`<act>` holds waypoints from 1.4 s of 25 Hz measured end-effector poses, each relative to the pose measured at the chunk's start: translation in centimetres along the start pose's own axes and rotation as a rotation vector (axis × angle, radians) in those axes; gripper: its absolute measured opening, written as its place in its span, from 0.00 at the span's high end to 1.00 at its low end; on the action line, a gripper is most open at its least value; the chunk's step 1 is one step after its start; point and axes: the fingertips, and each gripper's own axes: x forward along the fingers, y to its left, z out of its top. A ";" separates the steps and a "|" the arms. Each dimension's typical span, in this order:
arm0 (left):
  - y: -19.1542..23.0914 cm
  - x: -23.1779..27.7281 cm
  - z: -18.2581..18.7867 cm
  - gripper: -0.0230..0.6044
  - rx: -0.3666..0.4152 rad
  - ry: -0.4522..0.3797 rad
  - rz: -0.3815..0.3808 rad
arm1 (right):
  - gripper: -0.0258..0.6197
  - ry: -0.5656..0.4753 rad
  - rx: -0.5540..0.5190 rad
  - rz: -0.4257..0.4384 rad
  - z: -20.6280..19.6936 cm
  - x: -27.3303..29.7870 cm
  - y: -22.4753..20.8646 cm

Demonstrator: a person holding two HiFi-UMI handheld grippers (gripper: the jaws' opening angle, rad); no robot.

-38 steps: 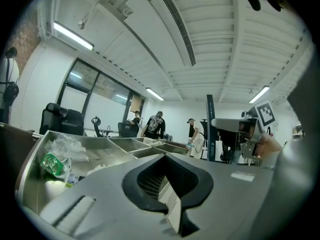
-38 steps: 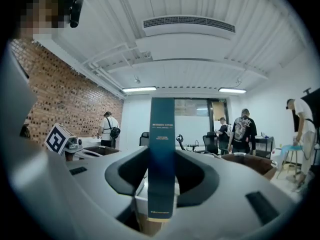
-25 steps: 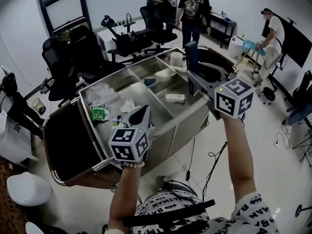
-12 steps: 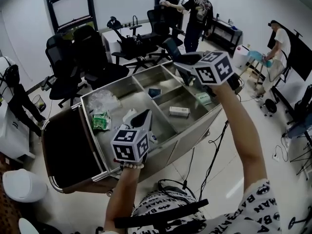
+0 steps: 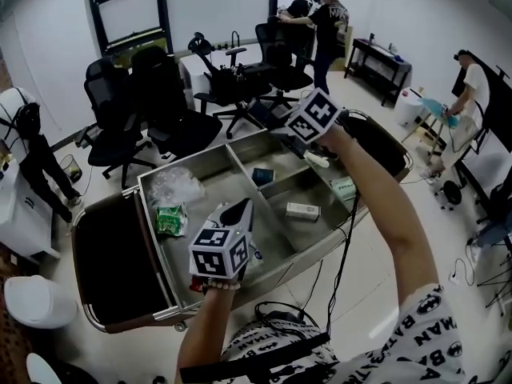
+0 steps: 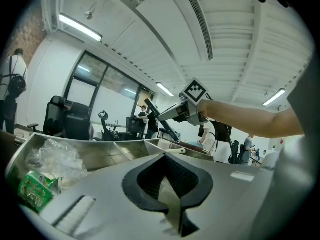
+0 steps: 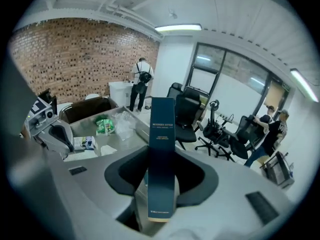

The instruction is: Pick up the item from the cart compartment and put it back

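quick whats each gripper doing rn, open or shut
Left gripper: closed, nothing between its jaws.
Right gripper: closed on a narrow dark blue box.

Black office chairs (image 5: 120, 126) crowd ten to twelve o'clock on a glossy pale floor (image 5: 456, 286). A dark-framed window (image 5: 124, 10) stands at eleven o'clock. Elsewhere, a brick wall (image 7: 75, 54) runs beneath a ceiling strip light (image 7: 177, 28).

The narrow box (image 7: 161, 154) at frame centre is dark blue with pale lettering, the packet (image 5: 170, 218) at centre left green, the cart (image 5: 210, 171) bare silver.
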 end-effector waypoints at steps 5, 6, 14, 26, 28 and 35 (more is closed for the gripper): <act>0.4 1.8 -0.4 0.96 -0.016 0.034 0.011 | 0.70 0.183 -0.081 0.097 -2.8 5.8 -0.6; 0.5 2.0 -0.4 0.96 -0.018 0.040 0.015 | 0.70 0.213 -0.094 0.117 -3.4 6.7 -0.7; 2.4 3.1 -0.2 0.96 -0.055 0.036 0.068 | 0.70 0.412 -0.179 0.226 -7.8 13.0 -1.1; 3.2 3.4 -2.2 0.96 -0.087 0.067 0.098 | 0.69 0.585 -0.202 0.301 -10.9 19.6 -0.5; 3.4 3.3 -2.4 0.96 -0.091 0.070 0.106 | 0.69 0.603 -0.198 0.303 -11.4 20.2 -0.4; 3.9 3.1 -2.5 0.96 -0.095 0.067 0.119 | 0.69 0.641 -0.210 0.311 -12.8 21.7 0.0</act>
